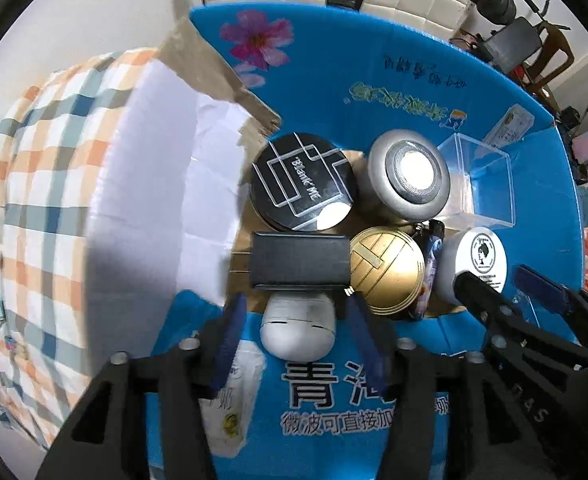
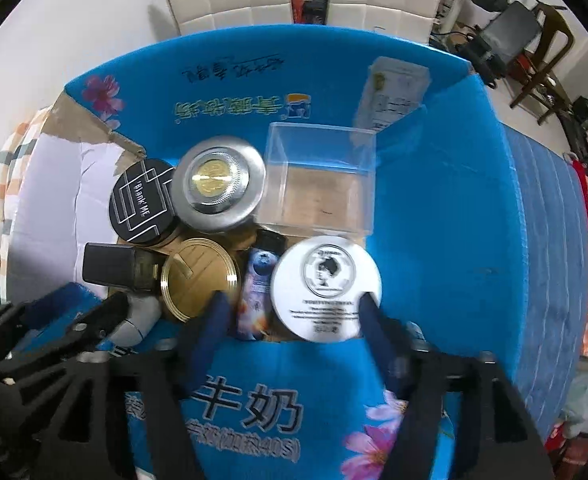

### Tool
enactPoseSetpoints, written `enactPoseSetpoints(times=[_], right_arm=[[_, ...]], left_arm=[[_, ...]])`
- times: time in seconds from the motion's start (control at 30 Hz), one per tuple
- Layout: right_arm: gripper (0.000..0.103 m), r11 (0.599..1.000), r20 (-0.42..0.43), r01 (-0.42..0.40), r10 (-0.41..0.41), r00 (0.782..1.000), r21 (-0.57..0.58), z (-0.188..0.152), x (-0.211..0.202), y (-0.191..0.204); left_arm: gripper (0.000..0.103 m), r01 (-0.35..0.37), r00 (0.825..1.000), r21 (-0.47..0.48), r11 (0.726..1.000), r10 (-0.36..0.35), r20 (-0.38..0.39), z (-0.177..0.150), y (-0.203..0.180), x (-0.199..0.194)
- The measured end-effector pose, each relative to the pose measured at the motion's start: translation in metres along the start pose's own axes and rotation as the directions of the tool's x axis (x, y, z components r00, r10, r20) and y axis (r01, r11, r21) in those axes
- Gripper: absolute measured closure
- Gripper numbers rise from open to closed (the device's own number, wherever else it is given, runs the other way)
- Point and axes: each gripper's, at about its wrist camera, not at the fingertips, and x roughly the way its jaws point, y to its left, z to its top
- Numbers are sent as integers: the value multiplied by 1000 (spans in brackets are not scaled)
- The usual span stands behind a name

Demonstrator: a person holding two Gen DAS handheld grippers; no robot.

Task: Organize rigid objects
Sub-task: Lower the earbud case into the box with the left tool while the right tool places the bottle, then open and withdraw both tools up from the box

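The left gripper (image 1: pixel 294 312) sits at the lower centre of the left wrist view with its blue-padded fingers spread apart on either side of a white egg-shaped figure (image 1: pixel 298 328), which lies against the near wall of the blue cardboard box (image 1: pixel 374 80); the pads do not visibly press on it. The right gripper (image 2: pixel 294 312) appears at the lower centre of the right wrist view, its jaws likewise apart and straddling the lower edge of a white round tin (image 2: pixel 326 288); whether the pads touch the tin cannot be told through the blur. Inside the box the things are packed close together. A black round tin marked "Blank ME" (image 1: pixel 300 184) stands left of centre, touching a silver round case (image 1: pixel 408 176) to its right. Below them lie a black rectangular box (image 1: pixel 300 262) and a gold round tin (image 1: pixel 388 270). A slim printed packet (image 2: pixel 255 296) is wedged between the gold tin and the white tin. A clear plastic box (image 2: pixel 322 180) stands in the upper right of the cluster, and a pale carton (image 2: pixel 394 92) leans in the far right corner. A checked cloth (image 1: pixel 33 200) fills the left of the left wrist view.
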Motion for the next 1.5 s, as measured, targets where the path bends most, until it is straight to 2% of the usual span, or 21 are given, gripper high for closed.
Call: enactPoseSetpoints(times=[0.03,0.1,0.17,0.23,0.3,0.47,0.57,0.67,0.83,1.2,1.33,1.5], right_arm=[[24,1000,0,-3,3,1000,14,-1,-2,-5],[20,1000,-5,3,-3,1000,29,-2,-2,-13],[9,999,-6,2,-1,1000,35,-3,-3,-20],[8,999,-5,5,-4,1000,34,-5,-4,-28],[7,999,-1,10,-10,1000,35,-7,-9,-30],[7,998,20,10,-11,1000,55,-14,-31,-30],[7,998,69,7,-11,998,57,-21,-61,-35],[7,998,115,-10,3,993,58,-30,-95,-39],[7,999,201,-25,15,980,46,-51,-157,-40],[6,996,320,-84,68,945,36,-91,-262,-44],[6,998,359,-63,51,932,23,-100,-289,-44],[6,998,380,-55,40,924,27,-105,-304,-45]], left_arm=[[40,-7,1000,-5,1000,7,6,0,1,-3],[16,-23,1000,-22,999,23,13,0,6,-8],[7,-17,1000,-37,999,18,23,2,12,-12],[1,-19,999,-42,999,20,28,0,18,-15],[0,-11,999,-31,999,13,42,-5,19,-20],[0,-51,994,-4,999,51,95,-7,-4,-45],[0,-54,988,-16,998,55,142,-15,-6,-69],[0,-49,975,-26,998,53,218,-27,-10,-107],[0,-41,958,-15,999,44,283,-37,-13,-153],[0,-13,938,26,1000,3,347,-66,-20,-217],[0,-18,929,25,1000,7,369,-74,-21,-235],[0,-23,919,23,999,12,395,-81,-23,-250]])
